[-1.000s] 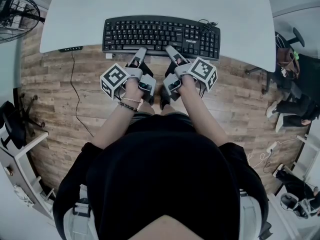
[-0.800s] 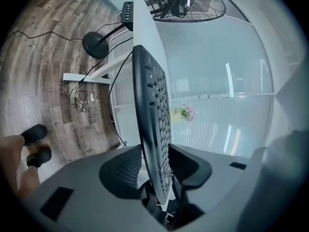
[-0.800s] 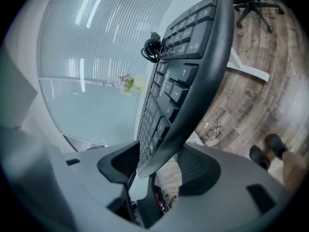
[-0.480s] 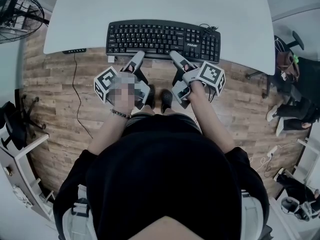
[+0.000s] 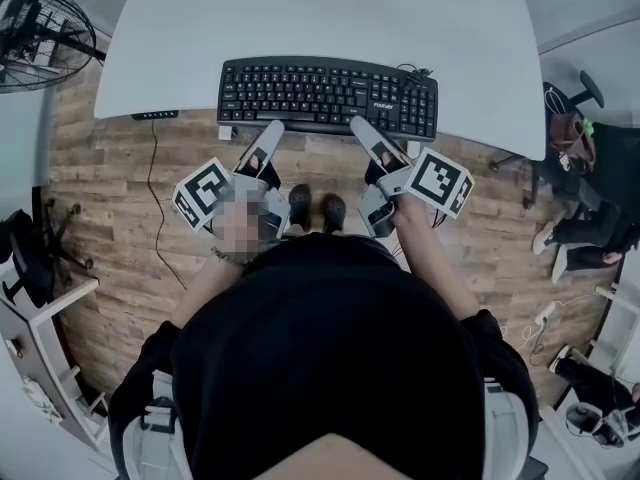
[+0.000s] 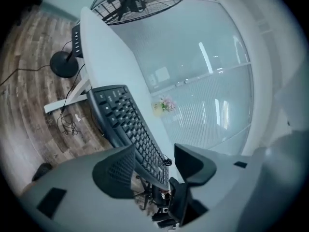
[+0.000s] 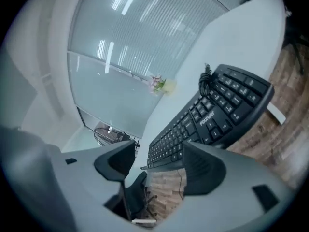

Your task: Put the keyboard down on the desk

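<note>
The keyboard [image 5: 328, 96] lies flat on the white desk [image 5: 330, 18] at my 12 o'clock, keys up, parallel to the desk's near rim. Its front edge appears to hang a little past that rim, over the wooden floor [image 5: 480, 198].

My left gripper [image 5: 270, 130] points at the front edge towards 11 o'clock, and my right gripper [image 5: 358, 126] towards 1 o'clock. Both sets of jaws are opening. In the left gripper view the keyboard [image 6: 125, 124] runs through the gap of that gripper [image 6: 154, 163], with neither pad pressing on it. In the right gripper view the keyboard's [image 7: 212, 115] edge sits likewise in the gap of that gripper [image 7: 159, 161], let go. I hold nothing, so I judge the setting-down done.

The trouble I see is in the way out:

- **Catching the edge:** the front edge sits in both gaps, so a lift or twist before I draw back towards 6 o'clock could catch the lower jaw under it and tip it.
- **Dragging it off:** if one side snags, the keyboard could come further off the rim, and with the overhang it might slide to the floor.
- **The cable:** the bunched cable [image 5: 415, 71] at the keyboard's 1 o'clock corner is well apart from my right gripper, so I count it a lesser risk, unless the keyboard shifts and pulls it
</note>
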Available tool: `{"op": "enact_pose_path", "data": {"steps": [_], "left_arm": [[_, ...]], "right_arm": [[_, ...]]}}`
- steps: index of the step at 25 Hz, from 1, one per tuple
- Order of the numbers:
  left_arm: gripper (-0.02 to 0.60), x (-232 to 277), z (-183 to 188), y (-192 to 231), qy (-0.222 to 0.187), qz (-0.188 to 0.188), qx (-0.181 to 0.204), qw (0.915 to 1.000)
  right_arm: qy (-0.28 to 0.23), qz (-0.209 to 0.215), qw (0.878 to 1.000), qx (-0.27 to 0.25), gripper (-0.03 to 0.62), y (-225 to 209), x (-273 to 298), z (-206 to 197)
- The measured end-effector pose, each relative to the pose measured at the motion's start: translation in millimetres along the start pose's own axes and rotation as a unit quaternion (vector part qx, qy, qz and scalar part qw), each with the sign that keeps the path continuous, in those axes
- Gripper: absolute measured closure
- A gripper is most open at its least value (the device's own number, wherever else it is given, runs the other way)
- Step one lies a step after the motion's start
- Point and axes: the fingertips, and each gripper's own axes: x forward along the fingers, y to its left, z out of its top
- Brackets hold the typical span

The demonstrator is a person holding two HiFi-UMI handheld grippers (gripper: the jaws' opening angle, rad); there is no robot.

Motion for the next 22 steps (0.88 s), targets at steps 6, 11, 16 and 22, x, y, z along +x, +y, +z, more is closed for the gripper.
{"op": "enact_pose_path", "data": {"steps": [6, 11, 16, 22], "left_arm": [[0.33, 14, 11, -35, 0.0, -0.022, 0.13, 0.9913], [0.33, 26, 25, -59, -0.017, -0.032, 0.212, 0.9766], [0.331, 38, 39, -79, -0.035, -0.036, 0.275, 0.9601], [0.341, 45, 46, -105, -0.046, -0.062, 0.331, 0.9405]], "right_arm": [[-0.031, 0.014, 0.996, -0.08, 0.306, 25, 10, 18], [-0.065, 0.015, 0.987, -0.144, 0.306, 40, 13, 36], [-0.105, 0.004, 0.973, -0.207, 0.307, 49, 12, 62], [-0.163, 0.012, 0.953, -0.253, 0.346, 73, 7, 88]]}}
